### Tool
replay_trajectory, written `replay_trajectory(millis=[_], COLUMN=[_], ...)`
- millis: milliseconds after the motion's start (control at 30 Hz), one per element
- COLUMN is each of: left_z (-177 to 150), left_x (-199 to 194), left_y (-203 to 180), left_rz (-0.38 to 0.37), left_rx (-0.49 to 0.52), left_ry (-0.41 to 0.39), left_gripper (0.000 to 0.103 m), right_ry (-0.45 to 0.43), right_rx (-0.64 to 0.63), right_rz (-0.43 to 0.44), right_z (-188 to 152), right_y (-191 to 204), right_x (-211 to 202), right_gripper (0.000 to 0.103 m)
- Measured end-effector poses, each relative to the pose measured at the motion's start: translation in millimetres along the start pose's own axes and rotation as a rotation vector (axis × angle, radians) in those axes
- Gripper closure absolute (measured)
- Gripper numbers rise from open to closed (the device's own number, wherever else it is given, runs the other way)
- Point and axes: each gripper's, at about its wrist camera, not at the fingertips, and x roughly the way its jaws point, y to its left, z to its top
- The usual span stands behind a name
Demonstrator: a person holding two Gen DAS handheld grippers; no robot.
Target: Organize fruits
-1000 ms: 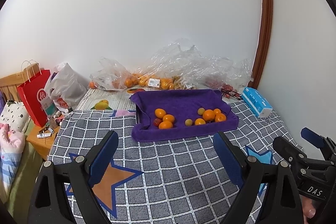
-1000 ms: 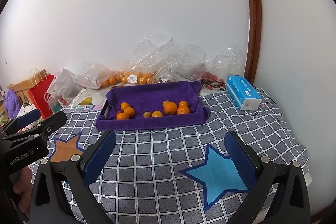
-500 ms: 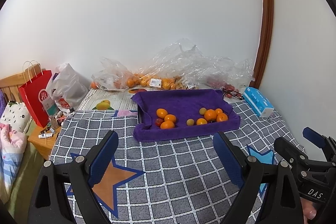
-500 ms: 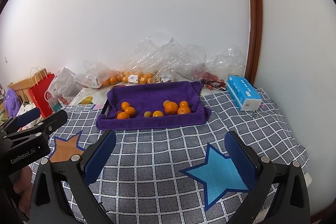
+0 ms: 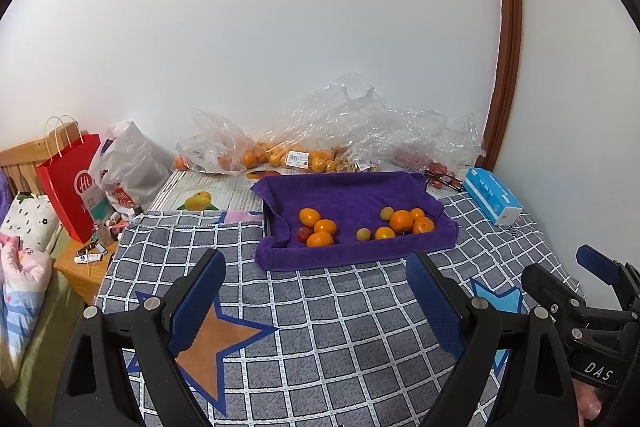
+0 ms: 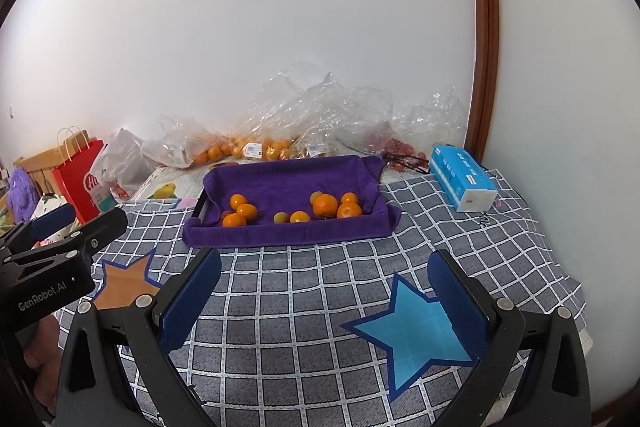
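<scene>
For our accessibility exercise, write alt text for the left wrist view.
A tray lined with a purple towel holds small oranges on a grey checked cloth. The open left gripper is empty in the foreground; bags of fruit lie by the white wall.

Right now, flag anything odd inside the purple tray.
One small red fruit sits among the orange fruits at the left of the purple towel-lined tray; it is the only red one there. Nothing looks spilled.

Both hand-held grippers (image 5: 316,291) (image 6: 324,287) open, empty.
</scene>
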Motion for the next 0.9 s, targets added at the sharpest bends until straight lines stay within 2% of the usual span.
replay_trajectory(millis=[900], left_z=[0.8], left_x=[-4.2], left_y=[-0.7], left_rz=[0.009], left_rx=[-0.007], left_ry=[-0.011], left_gripper=[0.012], right_ry=[-0.003], right_rx=[0.001], right_rz=[0.004], right_z=[1.4], right_y=[0.0], right_x=[-2.5], right_gripper=[0.001])
